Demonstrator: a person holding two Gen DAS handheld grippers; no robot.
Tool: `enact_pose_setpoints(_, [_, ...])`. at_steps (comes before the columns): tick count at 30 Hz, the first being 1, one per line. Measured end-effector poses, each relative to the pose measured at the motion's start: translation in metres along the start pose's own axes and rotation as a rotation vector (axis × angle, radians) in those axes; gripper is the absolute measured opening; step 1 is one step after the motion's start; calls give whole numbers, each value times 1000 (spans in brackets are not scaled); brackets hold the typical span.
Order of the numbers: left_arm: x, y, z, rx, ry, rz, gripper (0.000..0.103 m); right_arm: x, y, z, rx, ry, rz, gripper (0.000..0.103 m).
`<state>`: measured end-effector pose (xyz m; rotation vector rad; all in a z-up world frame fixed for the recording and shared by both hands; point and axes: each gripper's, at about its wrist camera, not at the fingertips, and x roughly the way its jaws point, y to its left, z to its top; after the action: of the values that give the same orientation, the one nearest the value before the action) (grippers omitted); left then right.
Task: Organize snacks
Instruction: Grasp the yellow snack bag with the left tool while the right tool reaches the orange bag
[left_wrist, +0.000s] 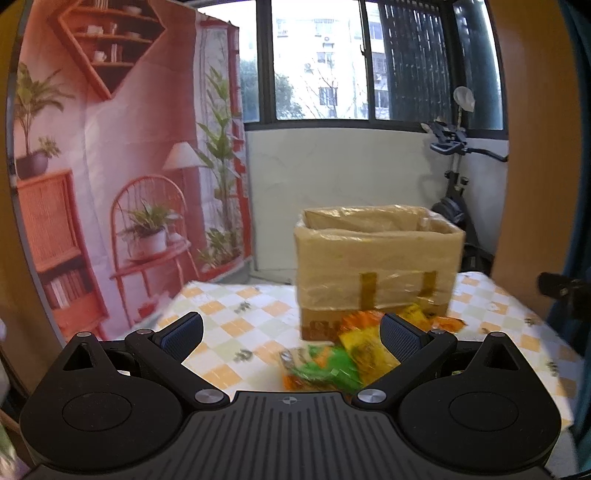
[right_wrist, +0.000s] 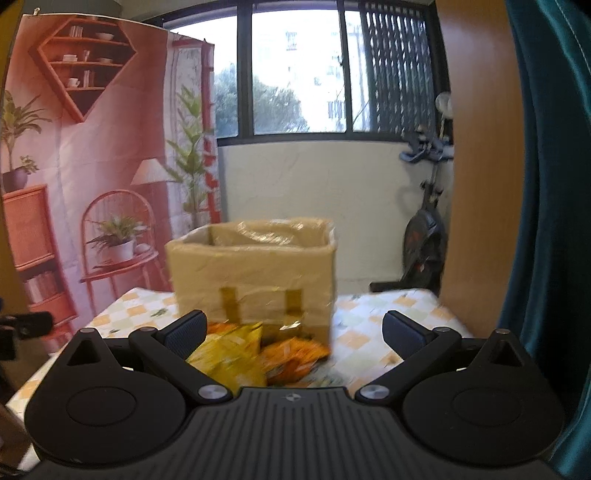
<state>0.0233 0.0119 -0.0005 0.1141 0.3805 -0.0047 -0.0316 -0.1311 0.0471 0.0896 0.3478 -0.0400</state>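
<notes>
Both feeds are a bit smeared, so the details are soft. I'm looking across a worktop (left_wrist: 229, 325) covered in a checked cloth of orange, pale green and white squares. Sitting on it is a cardboard box (left_wrist: 376, 266), open at the top, wrapped in shiny plastic with two darker tape strips down the front.

The snacks are in a loose pile right at the foot of the box, on the near side: a green packet (left_wrist: 325, 365) closest to me, a yellow packet (left_wrist: 365, 347) beside it, and an orange packet (right_wrist: 291, 354) touching the box front. Too blurry to read any labels.

My left gripper (left_wrist: 291, 332) has its jaws wide apart with nothing between them, hovering just short of the pile. Same for the right gripper (right_wrist: 295, 330), jaws spread and empty.

Room-wise: a printed backdrop (left_wrist: 122, 166) of shelves, plants and a lamp hangs on the left, a big dark-framed window (left_wrist: 351, 62) at the back, an exercise bike (left_wrist: 454, 192) in the corner, a wooden panel (right_wrist: 480, 166) and a teal curtain (right_wrist: 550, 184) on the right.
</notes>
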Motion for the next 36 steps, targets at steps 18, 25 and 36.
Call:
enact_pose_setpoints(18, [74, -8, 2, 15, 40, -71, 103, 72, -35, -6, 52, 72, 44, 101])
enact_pose_setpoints(25, [99, -19, -12, -16, 109, -138, 102, 95, -34, -23, 36, 133, 70, 99])
enact_pose_setpoints(36, [123, -27, 13, -11, 92, -155, 102, 124, -39, -1, 14, 99, 106, 97])
